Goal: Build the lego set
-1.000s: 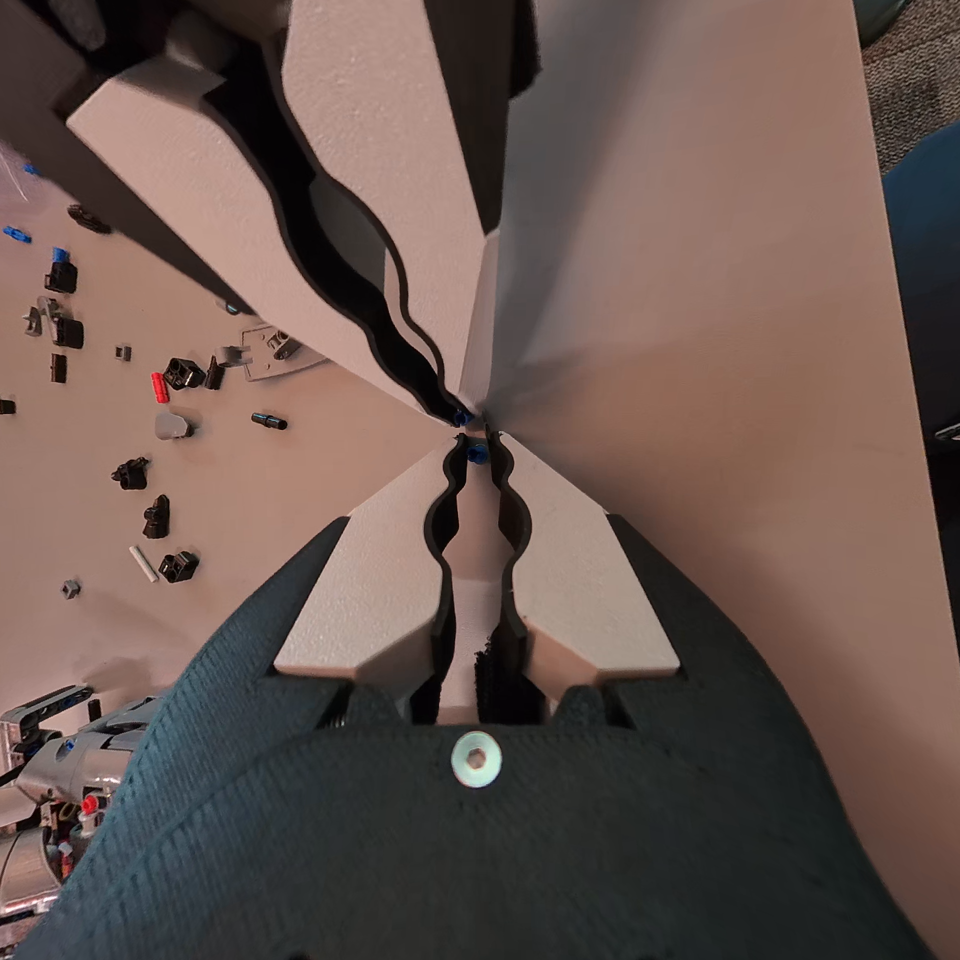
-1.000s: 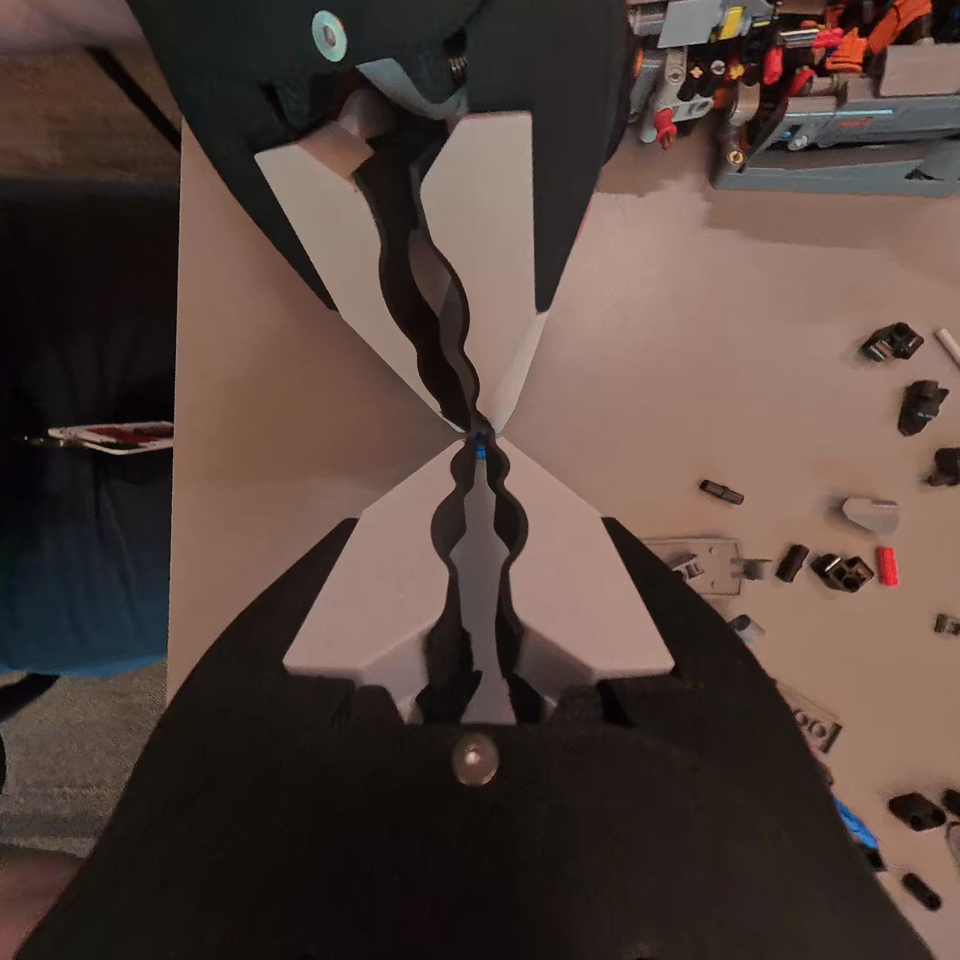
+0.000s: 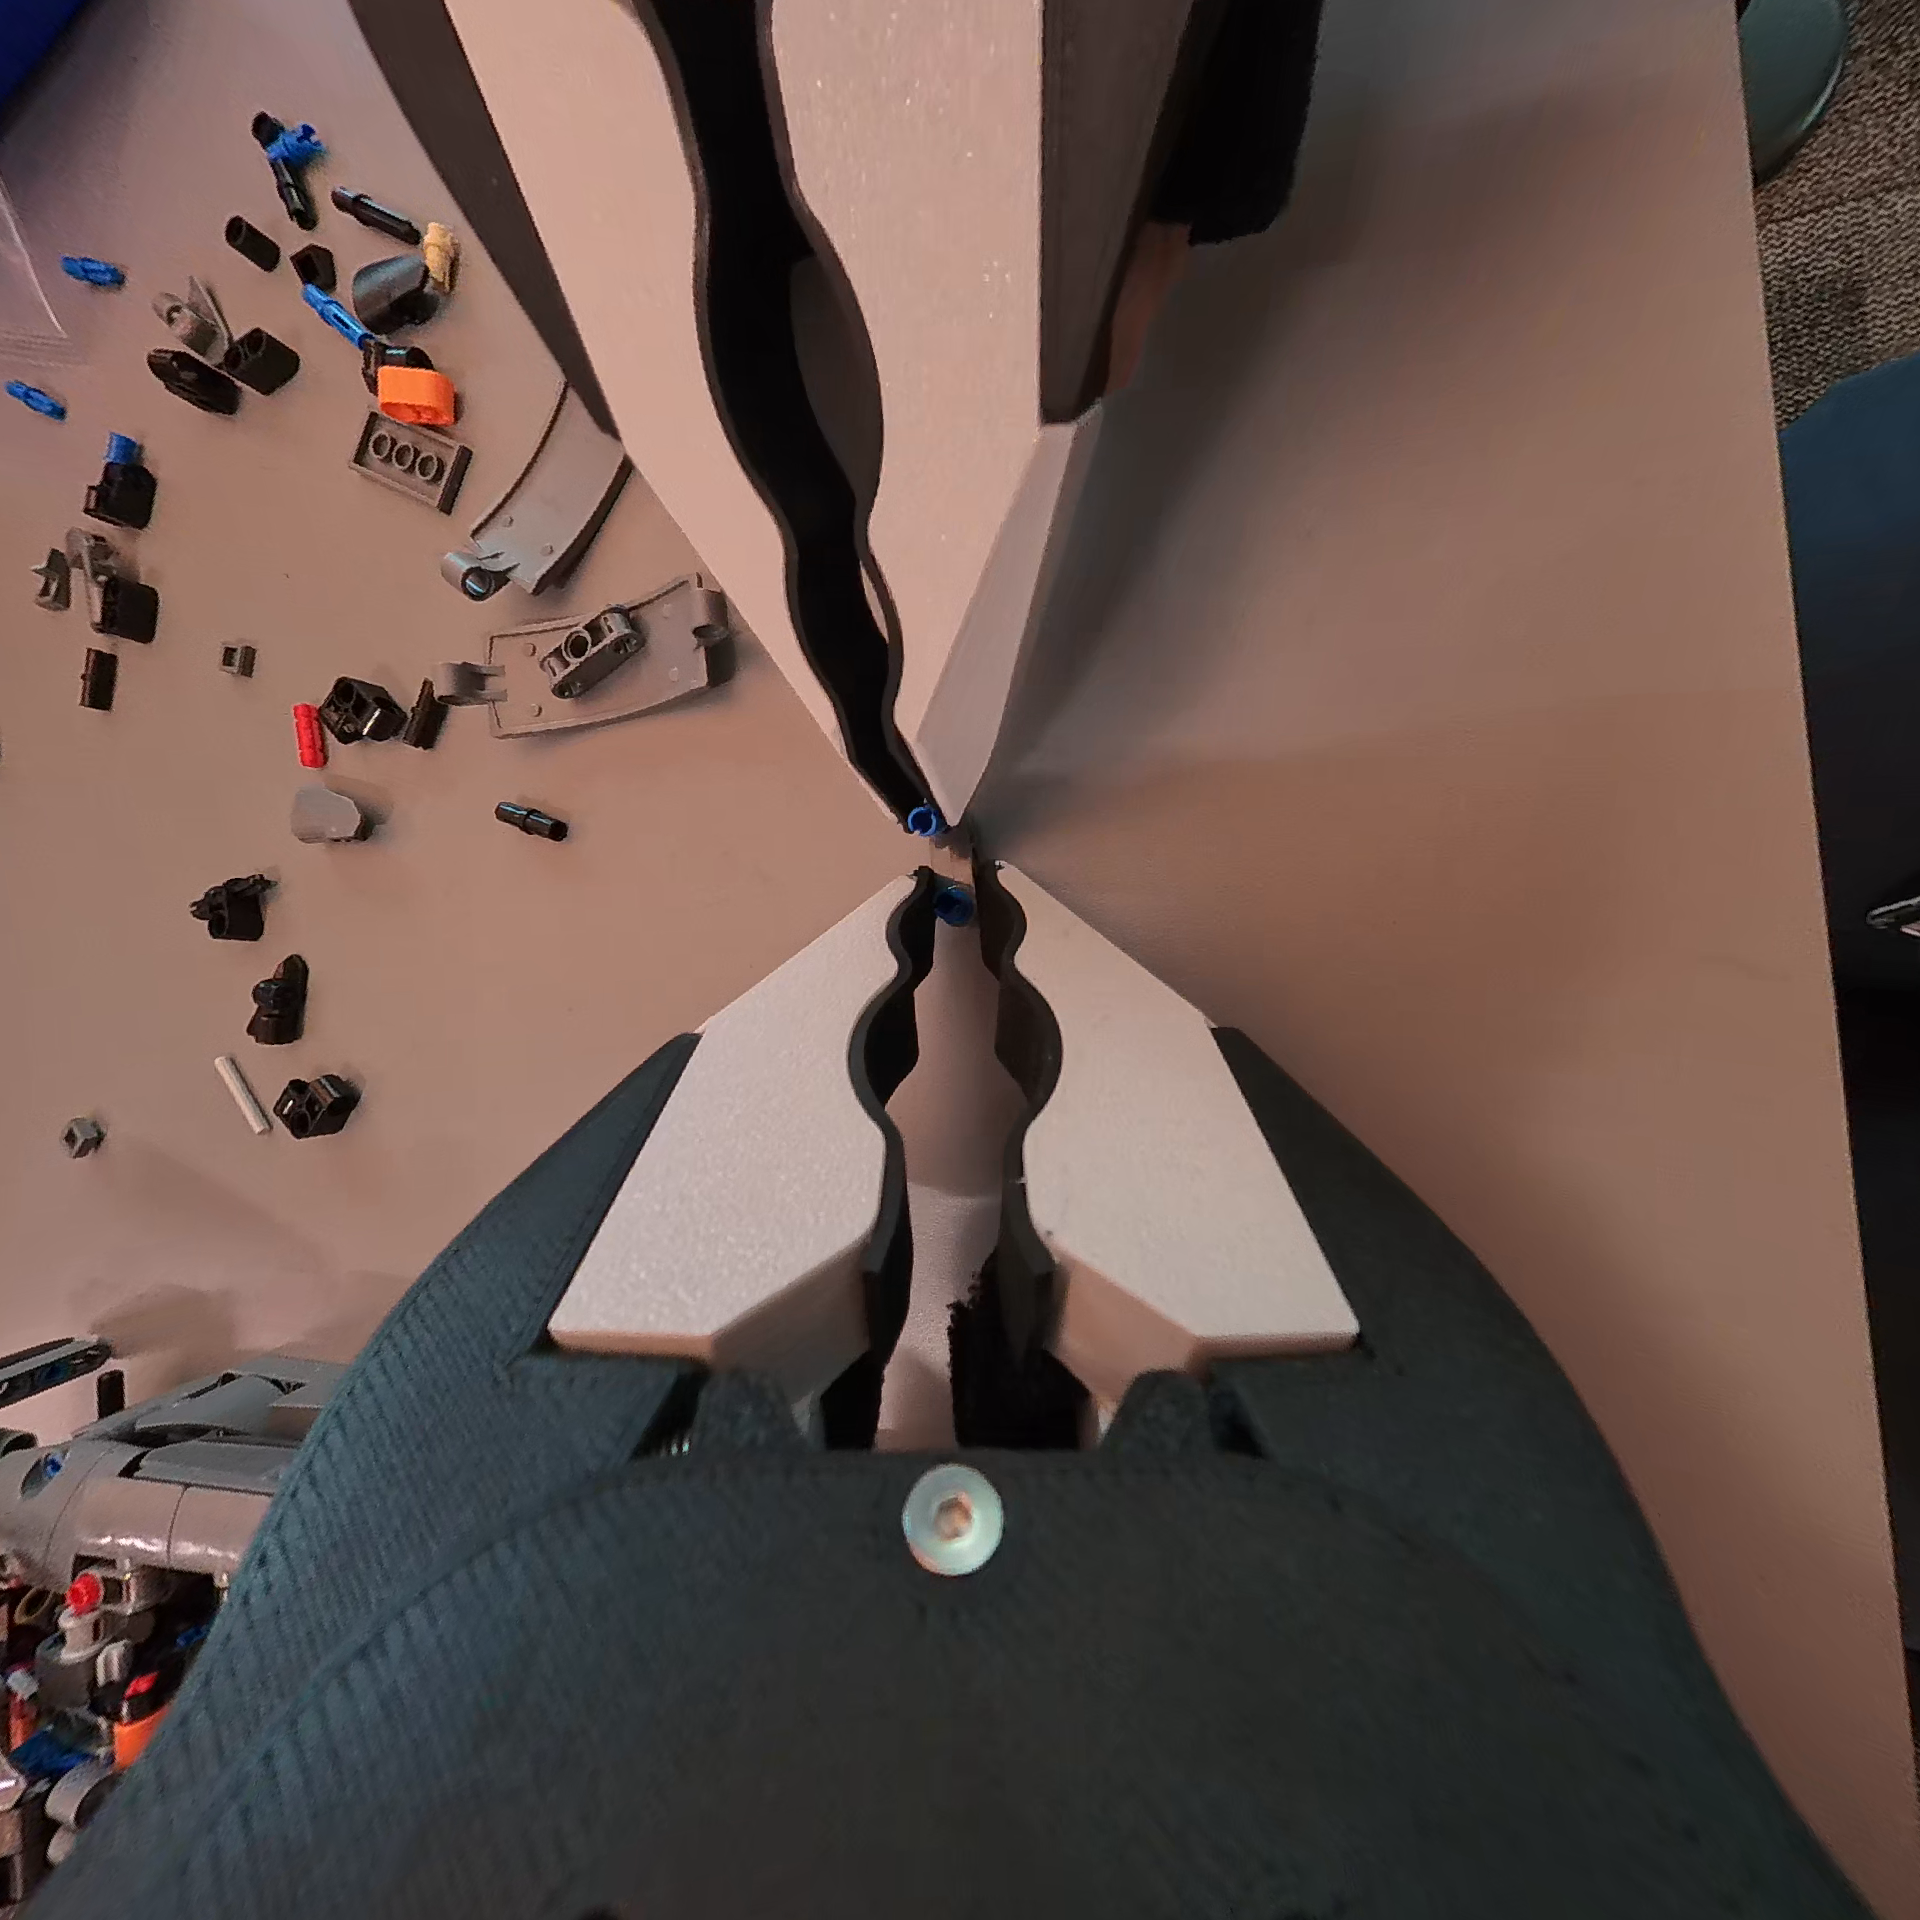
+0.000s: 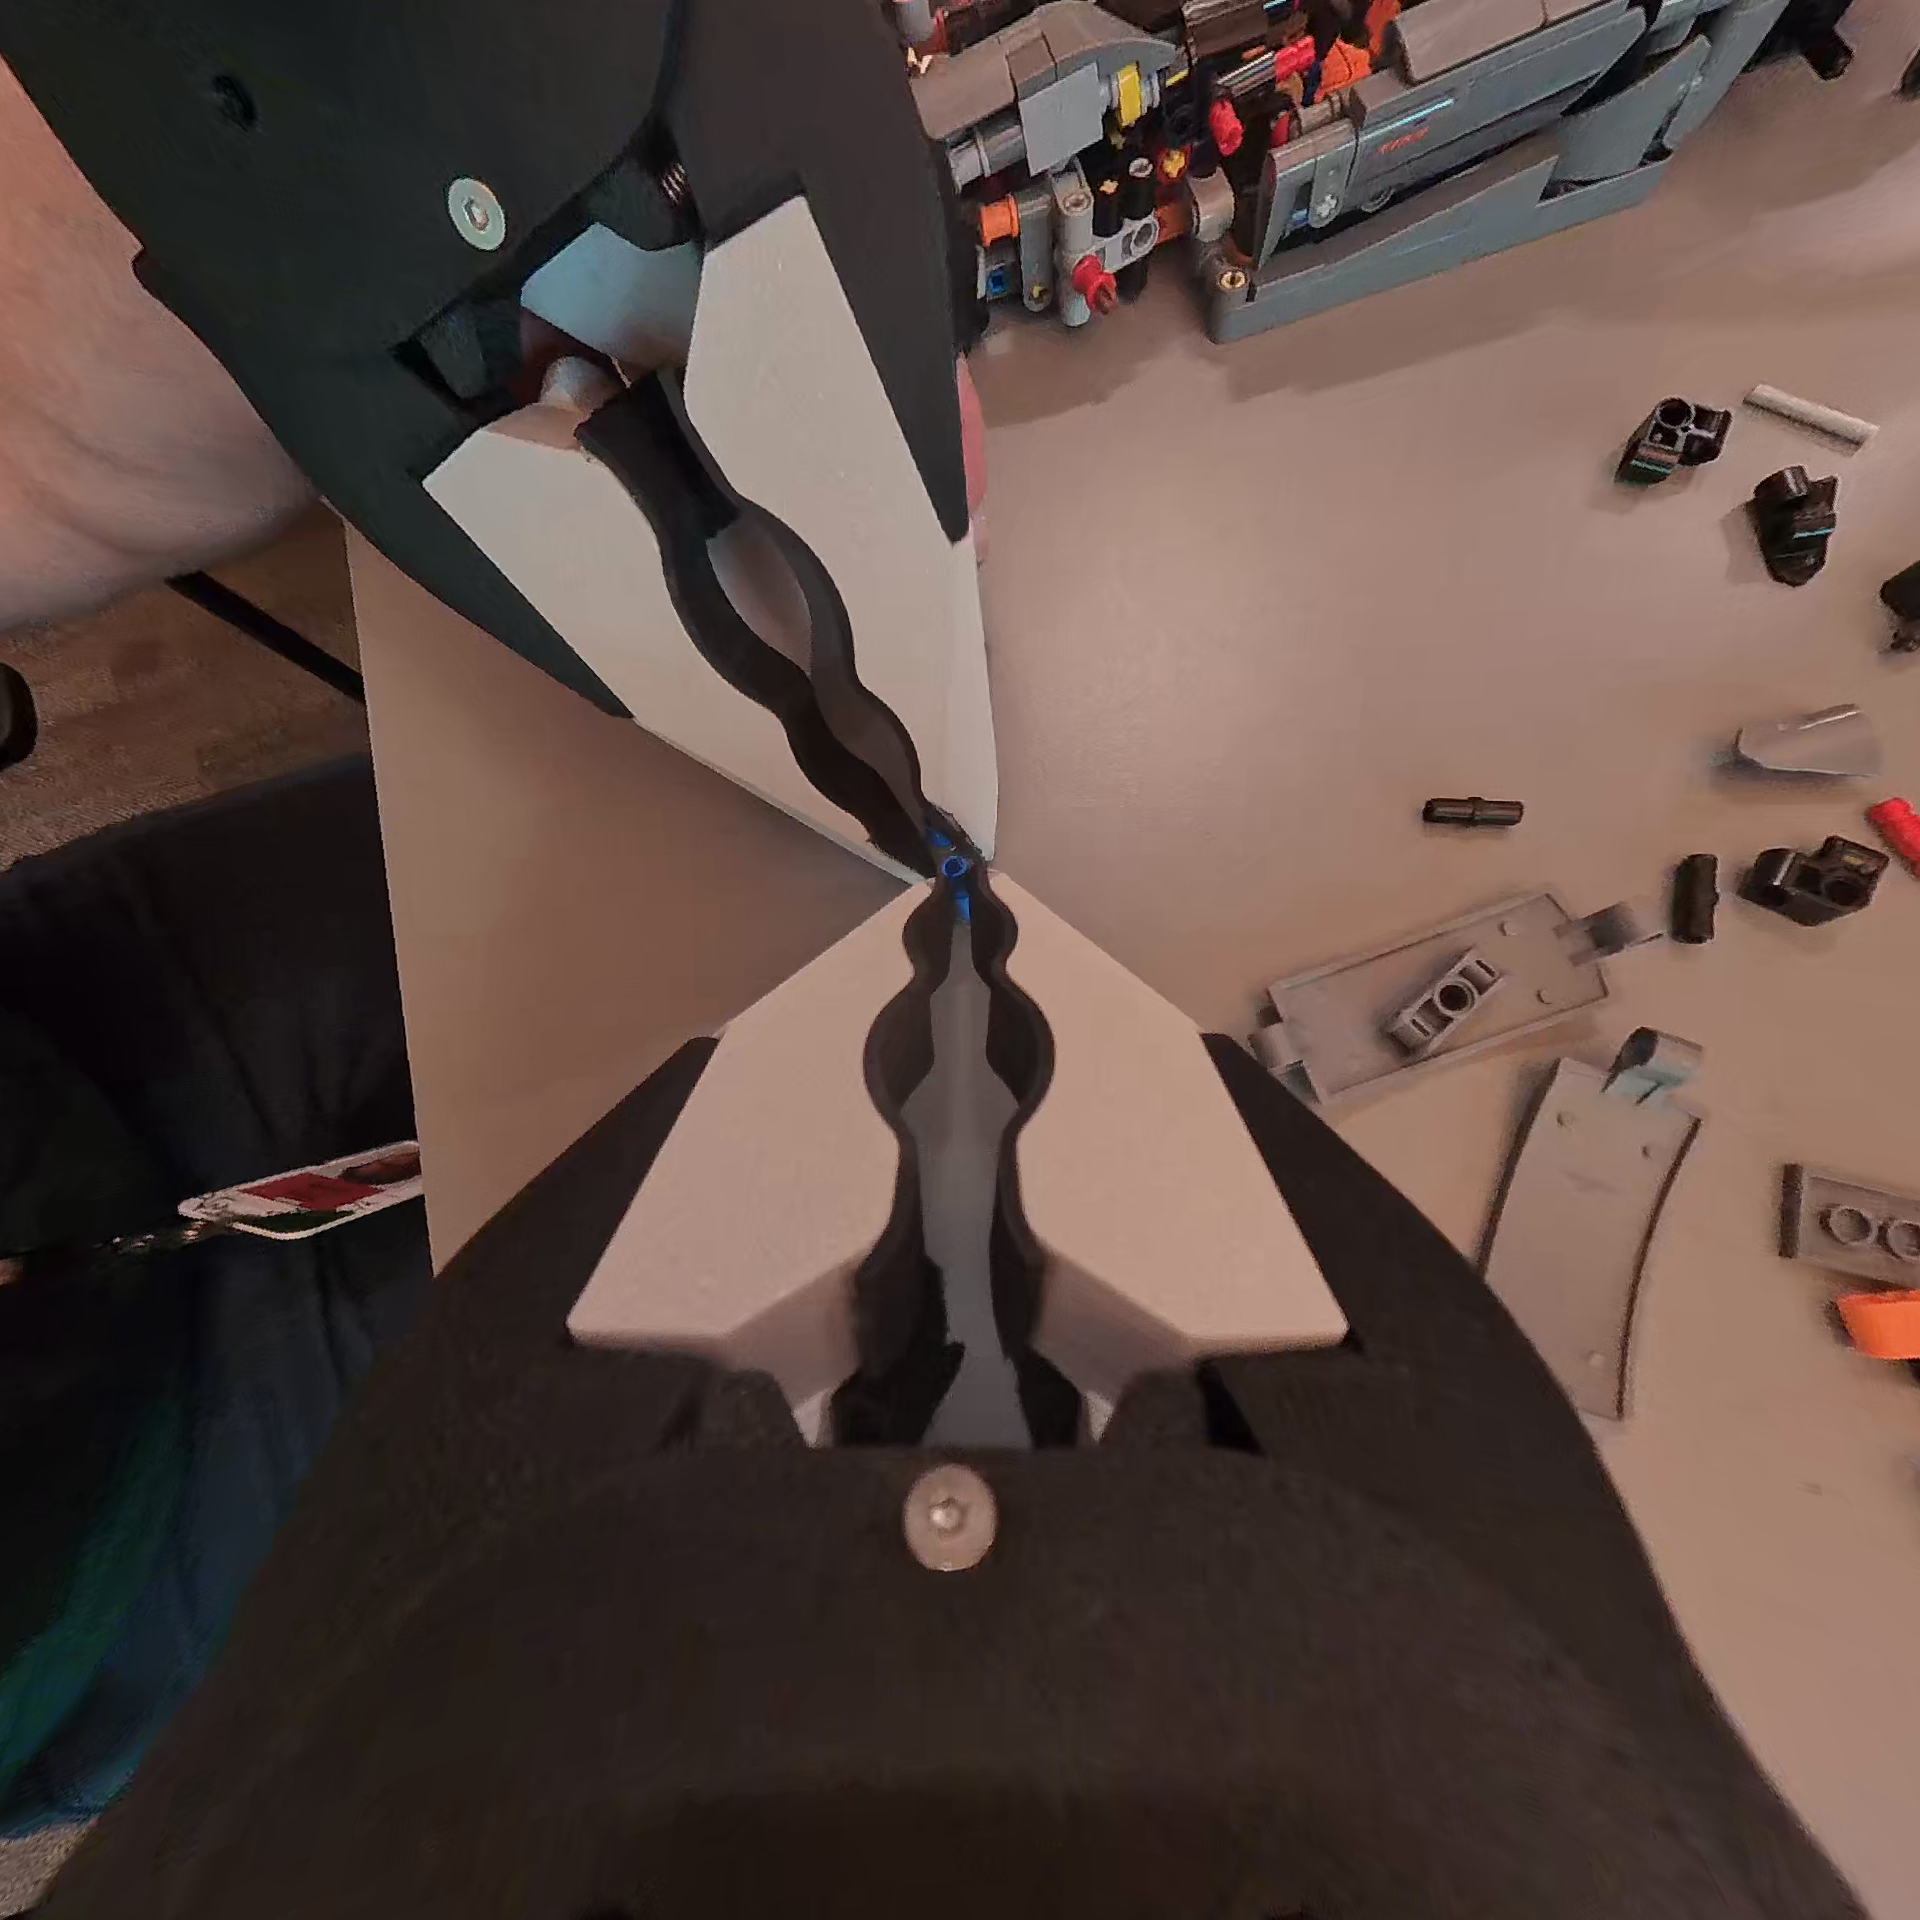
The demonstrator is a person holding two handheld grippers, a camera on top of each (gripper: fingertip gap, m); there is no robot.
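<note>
The left gripper (image 3: 951, 902) and the right gripper (image 4: 961, 902) each pinch a small blue pin (image 3: 952, 906) tip to tip, above the table (image 3: 1403, 831) near its edge. They look slightly offset. Line both pins up on one axis before pressing, gripping firmly.

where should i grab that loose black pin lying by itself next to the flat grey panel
Grip the black pin across its middle collar, coming straight down from above with the fingers either side of its long axis. It lies flat on the table, apart from the grey panel and other pieces, so both long sides look free. It is round and may roll, so close on the centre.
</note>
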